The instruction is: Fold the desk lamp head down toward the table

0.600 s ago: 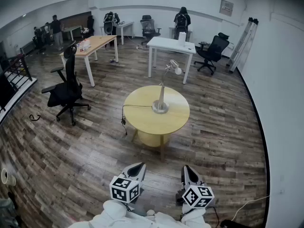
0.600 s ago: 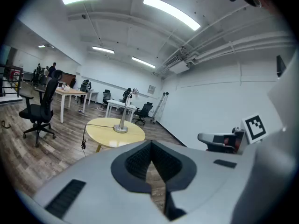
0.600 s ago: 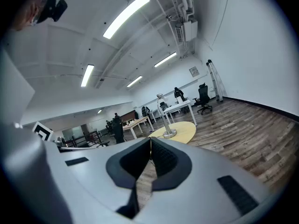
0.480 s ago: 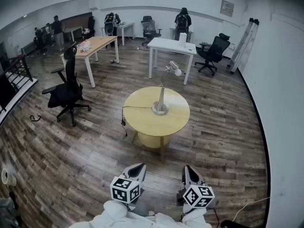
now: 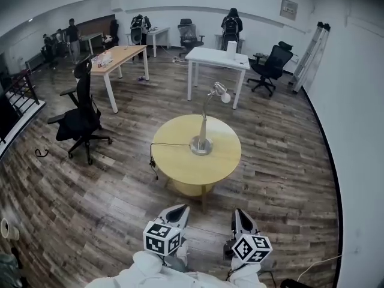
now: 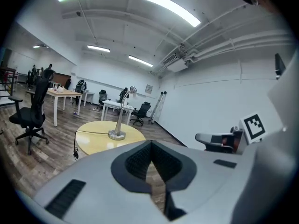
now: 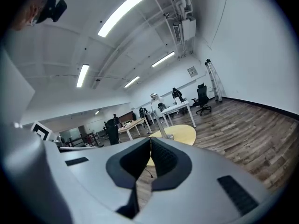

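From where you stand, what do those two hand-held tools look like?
The left gripper and right gripper are pale grey wedges with dark ribbed fingers, each bearing a white cube of black square markers. The sleeves are white.

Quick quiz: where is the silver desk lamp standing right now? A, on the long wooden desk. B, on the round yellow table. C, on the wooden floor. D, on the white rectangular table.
B: the silver desk lamp has its base on the round yellow table, and its black cord runs off the table's left edge.
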`<state>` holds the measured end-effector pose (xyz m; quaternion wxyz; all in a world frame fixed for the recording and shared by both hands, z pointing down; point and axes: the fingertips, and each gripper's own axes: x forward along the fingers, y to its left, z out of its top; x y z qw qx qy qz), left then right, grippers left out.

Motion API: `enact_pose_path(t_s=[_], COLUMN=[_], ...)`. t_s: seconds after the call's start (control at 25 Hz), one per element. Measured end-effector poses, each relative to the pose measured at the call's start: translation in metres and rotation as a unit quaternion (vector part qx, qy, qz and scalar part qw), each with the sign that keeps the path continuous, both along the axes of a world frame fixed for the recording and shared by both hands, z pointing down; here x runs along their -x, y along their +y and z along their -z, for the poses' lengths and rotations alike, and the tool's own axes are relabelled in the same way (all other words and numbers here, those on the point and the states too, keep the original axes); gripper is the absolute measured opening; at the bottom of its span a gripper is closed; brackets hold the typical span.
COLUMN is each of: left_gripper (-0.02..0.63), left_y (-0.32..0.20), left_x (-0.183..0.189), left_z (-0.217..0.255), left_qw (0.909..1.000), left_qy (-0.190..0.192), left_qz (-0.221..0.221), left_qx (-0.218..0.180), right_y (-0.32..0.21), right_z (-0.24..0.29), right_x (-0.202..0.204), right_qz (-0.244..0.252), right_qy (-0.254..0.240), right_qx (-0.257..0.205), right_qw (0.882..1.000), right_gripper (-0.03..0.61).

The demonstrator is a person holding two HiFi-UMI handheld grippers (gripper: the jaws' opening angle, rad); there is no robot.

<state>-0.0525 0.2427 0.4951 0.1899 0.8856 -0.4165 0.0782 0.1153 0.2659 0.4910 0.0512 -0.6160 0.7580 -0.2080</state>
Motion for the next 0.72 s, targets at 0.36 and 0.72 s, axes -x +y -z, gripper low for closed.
enact_pose_path(t_s=[0.36, 0.72], left_gripper=[-0.003, -0.003], left_y=[-0.115, -0.202], left_x=[0.003, 0.009], left_z=[0.006, -0.001], left_qw=[0.9999, 0.9996], left_qy=[0.003, 0.007], left_qz=[-0.012, -0.024], left_qx=[0.003, 0.016], right_y=[-0.115, -0.205], right_z=[0.014, 0.015], right_x=[0.003, 0.018], right_qz=[-0.012, -0.009], right_qy=[-0.008, -0.012], right_qx=[-0.011, -0.008], right_qw=[1.000, 1.000], right_gripper=[0.014, 0.014])
